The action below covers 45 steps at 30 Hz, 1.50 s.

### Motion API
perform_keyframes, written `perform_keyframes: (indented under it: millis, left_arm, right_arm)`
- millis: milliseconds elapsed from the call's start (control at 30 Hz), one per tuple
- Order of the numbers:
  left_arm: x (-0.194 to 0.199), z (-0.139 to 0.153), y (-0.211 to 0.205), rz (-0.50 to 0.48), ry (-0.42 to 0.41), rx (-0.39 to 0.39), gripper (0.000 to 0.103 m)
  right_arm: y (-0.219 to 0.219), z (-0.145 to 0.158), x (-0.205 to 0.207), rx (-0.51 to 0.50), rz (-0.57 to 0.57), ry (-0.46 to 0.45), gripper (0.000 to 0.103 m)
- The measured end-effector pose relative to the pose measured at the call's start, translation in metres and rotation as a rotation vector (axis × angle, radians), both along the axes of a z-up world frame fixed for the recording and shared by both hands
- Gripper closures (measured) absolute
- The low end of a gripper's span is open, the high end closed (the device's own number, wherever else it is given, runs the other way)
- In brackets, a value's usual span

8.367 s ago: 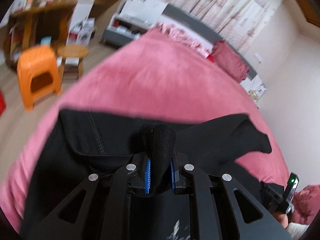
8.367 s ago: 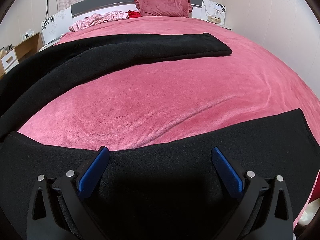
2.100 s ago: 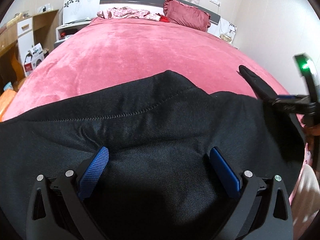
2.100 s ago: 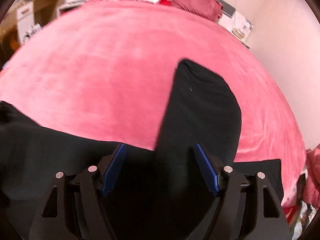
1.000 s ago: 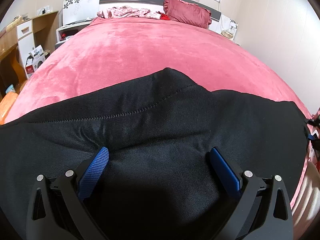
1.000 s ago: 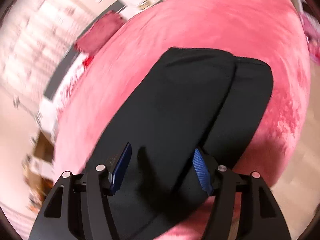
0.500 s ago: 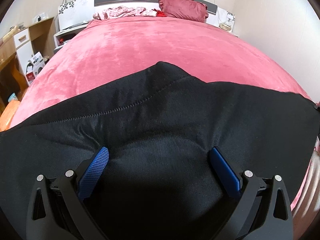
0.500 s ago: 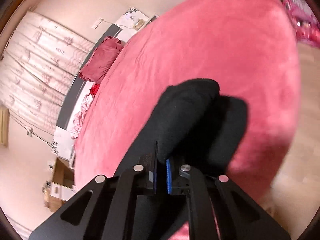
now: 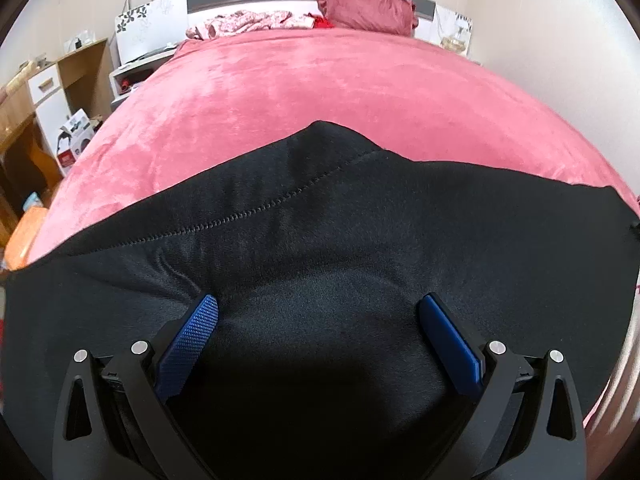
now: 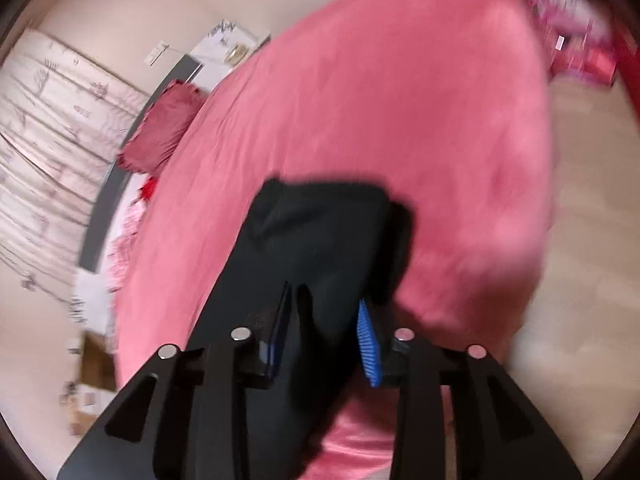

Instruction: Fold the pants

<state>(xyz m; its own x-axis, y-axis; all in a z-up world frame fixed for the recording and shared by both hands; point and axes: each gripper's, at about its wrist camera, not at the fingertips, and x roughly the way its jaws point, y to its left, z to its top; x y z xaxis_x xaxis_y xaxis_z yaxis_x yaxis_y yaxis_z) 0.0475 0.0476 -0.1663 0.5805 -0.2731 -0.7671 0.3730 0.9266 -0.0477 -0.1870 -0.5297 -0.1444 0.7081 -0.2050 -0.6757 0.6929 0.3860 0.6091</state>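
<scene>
Black pants (image 9: 320,232) lie folded lengthwise across the near edge of a pink bed (image 9: 320,80). My left gripper (image 9: 318,316) is open, its blue pads spread wide over the seat of the pants, holding nothing. In the blurred right wrist view the stacked leg ends (image 10: 320,236) lie near the bed's edge. My right gripper (image 10: 324,316) has its jaws partly apart around the black leg cloth; whether they still pinch it is unclear.
A maroon pillow (image 9: 366,8) and a floral cloth (image 9: 248,22) lie by the grey headboard. A wooden desk (image 9: 36,100) and boxes stand left of the bed. Bare floor (image 10: 580,240) lies right of the bed's edge.
My right gripper, shut on the leg ends half a second ago, now has its jaws partly apart, and its view has swung. The left gripper has hardly moved.
</scene>
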Motion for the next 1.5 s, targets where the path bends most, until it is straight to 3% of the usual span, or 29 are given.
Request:
perform_keyframes:
  millis: [67,100,167,233,300,367,500,633,700,867,967,1033,1100,1167,1333,1433,1500]
  left_arm:
    - [-0.001,0.006,-0.003,0.01,0.022,0.002,0.003]
    - [-0.003,0.01,-0.004,0.006,0.026,-0.021,0.003]
    - [-0.004,0.018,-0.006,-0.01,0.026,-0.078,0.004]
    - [0.0,0.027,-0.013,-0.039,0.022,-0.121,0.004]
    - [0.007,0.03,-0.025,-0.064,0.026,-0.104,0.004]
    - [0.021,0.03,-0.041,-0.085,0.02,-0.06,0.007]
    - [0.05,0.016,-0.058,-0.075,0.039,0.037,0.019]
    - [0.06,0.009,-0.068,-0.086,-0.032,0.101,0.018]
    - [0.069,0.005,-0.067,-0.064,-0.04,0.104,0.01]
    - [0.075,-0.001,-0.061,-0.036,-0.042,0.086,0.003]
    - [0.076,-0.001,-0.057,-0.041,-0.028,0.067,0.003]
    - [0.076,0.003,-0.052,-0.049,-0.014,0.027,0.003]
    - [0.073,0.009,-0.045,-0.033,-0.01,0.003,0.003]
    - [0.064,0.017,-0.032,0.025,-0.02,-0.017,0.003]
    - [0.046,0.021,-0.002,0.109,0.007,-0.12,0.004]
    - [0.045,0.023,-0.011,0.091,-0.011,-0.072,0.017]
    - [0.054,0.023,-0.024,0.084,-0.024,-0.007,0.033]
  right_arm:
    - [0.006,0.025,-0.004,-0.14,-0.056,0.098,0.07]
    - [0.013,0.035,-0.002,-0.195,-0.048,0.105,0.07]
    - [0.025,0.047,0.017,-0.255,0.02,0.097,0.07]
    - [0.036,0.05,0.041,-0.268,0.158,0.103,0.07]
    - [0.052,0.044,0.075,-0.267,0.312,0.147,0.07]
    - [0.067,0.031,0.11,-0.297,0.43,0.258,0.07]
    - [0.08,0.006,0.152,-0.371,0.502,0.386,0.072]
    - [0.085,-0.001,0.163,-0.444,0.509,0.39,0.072]
    - [0.083,-0.003,0.174,-0.46,0.51,0.385,0.073]
    - [0.084,-0.018,0.172,-0.557,0.527,0.351,0.072]
    - [0.081,-0.018,0.164,-0.542,0.515,0.298,0.071]
    - [0.073,-0.011,0.158,-0.476,0.491,0.245,0.069]
    - [0.066,-0.003,0.147,-0.419,0.453,0.188,0.056]
    - [0.065,0.009,0.126,-0.405,0.419,0.137,0.055]
    - [0.072,0.019,0.095,-0.435,0.416,0.178,0.058]
    - [0.061,0.012,0.085,-0.358,0.364,0.205,0.067]
    - [0.051,0.005,0.084,-0.302,0.319,0.227,0.074]
